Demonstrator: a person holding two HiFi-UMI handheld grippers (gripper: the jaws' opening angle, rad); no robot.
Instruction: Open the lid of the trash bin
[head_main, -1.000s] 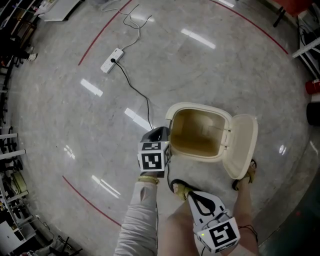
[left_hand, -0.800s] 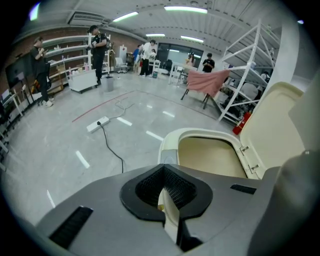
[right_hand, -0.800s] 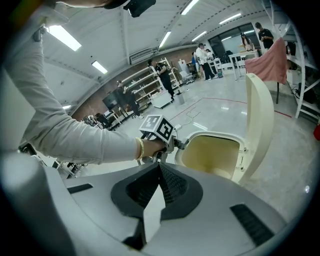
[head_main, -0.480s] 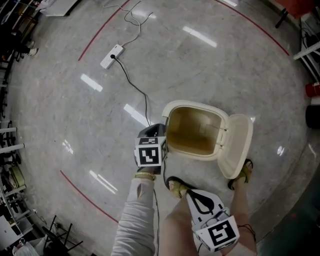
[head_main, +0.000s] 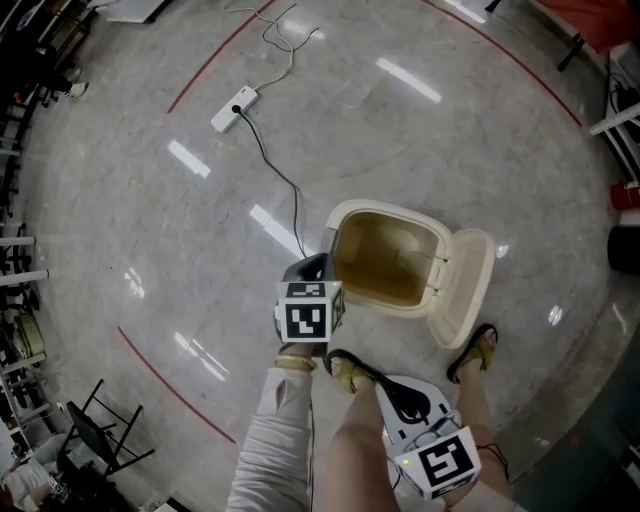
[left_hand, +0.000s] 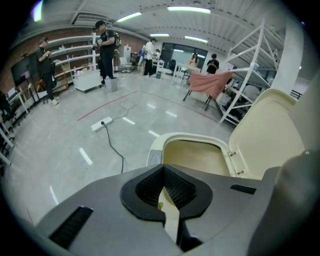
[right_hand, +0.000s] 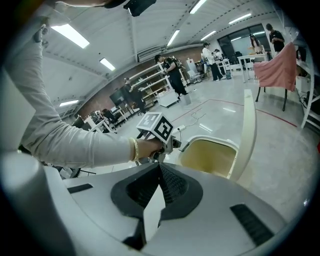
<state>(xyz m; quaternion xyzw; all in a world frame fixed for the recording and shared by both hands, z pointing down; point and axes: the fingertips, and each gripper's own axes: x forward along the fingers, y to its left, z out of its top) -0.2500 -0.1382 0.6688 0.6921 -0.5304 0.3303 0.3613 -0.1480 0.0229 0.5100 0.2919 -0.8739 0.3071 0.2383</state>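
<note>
1. Floor (head_main: 150, 220): carrying the trash bin (head_main: 384, 208), which is standing just ahead of the person's feet.
2. Lid (head_main: 462, 290): hanging fully open at the bin's right, unchanged from a second ago; the task is looking done.
3. Left tongs (head_main: 312, 268): clenched on nothing, lingering beside the bin's near rim.
4. Right tongs (head_main: 392, 385): clenched, empty, waiting low.
</note>
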